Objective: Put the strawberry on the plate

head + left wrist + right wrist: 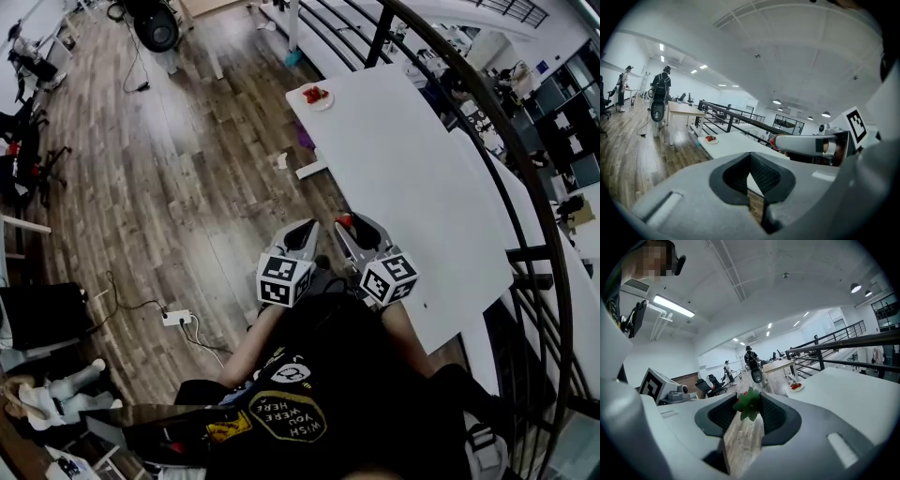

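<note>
— Jaws?
— My right gripper's (358, 228) are clamped on the strawberry (748, 404); my left gripper's (305, 232) are pressed together, empty.
— Plate (327, 104)?
— Well off at twelve o'clock, on the white table's (412, 169) far corner, carrying red fruit (315, 94).

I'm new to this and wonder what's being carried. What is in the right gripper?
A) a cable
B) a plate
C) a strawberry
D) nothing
C: the right gripper is shut on a strawberry, its green leaves showing between the jaws.
</note>
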{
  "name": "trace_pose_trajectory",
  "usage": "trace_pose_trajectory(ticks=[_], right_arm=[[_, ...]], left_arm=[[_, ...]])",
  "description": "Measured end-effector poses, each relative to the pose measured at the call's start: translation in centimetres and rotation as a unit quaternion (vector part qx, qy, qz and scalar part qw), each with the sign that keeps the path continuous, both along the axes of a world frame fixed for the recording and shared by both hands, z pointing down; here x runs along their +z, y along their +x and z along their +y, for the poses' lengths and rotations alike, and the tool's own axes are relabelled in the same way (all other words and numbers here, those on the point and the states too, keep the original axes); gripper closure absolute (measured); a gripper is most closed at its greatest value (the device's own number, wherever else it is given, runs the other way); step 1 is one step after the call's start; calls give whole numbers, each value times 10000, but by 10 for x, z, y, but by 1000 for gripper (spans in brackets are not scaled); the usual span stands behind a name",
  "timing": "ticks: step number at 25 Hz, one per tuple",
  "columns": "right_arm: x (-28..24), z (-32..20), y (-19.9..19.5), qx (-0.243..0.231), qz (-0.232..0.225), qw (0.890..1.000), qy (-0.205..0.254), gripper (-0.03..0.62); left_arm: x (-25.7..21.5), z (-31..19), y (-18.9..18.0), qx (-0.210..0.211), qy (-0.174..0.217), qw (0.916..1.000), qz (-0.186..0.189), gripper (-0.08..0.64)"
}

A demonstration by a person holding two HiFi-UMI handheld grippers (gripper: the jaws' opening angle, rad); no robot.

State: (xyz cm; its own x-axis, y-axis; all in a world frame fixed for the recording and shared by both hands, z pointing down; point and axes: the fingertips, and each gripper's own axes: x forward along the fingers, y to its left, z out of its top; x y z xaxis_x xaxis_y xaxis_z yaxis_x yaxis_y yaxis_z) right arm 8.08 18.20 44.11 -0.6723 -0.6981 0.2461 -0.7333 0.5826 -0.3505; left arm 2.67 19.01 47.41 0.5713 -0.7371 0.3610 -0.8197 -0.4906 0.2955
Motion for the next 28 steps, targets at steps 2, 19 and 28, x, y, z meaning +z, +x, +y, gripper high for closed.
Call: trace_pose_trajectory(ticks=[2,19,28], right_arm=[[-3,-11,-1,-76,-8,10000,37,437],[-8,-95,18,-361,-268,9989,156,437],[-1,-140,13,-175,-281,9994,59,437]], left_arm=[[-1,-11,2,-33,11,10000,-11,555],[-17,-97,28,-239,312,9987,-327,555],[-14,-144,18,-51,224,9991,-354,555]])
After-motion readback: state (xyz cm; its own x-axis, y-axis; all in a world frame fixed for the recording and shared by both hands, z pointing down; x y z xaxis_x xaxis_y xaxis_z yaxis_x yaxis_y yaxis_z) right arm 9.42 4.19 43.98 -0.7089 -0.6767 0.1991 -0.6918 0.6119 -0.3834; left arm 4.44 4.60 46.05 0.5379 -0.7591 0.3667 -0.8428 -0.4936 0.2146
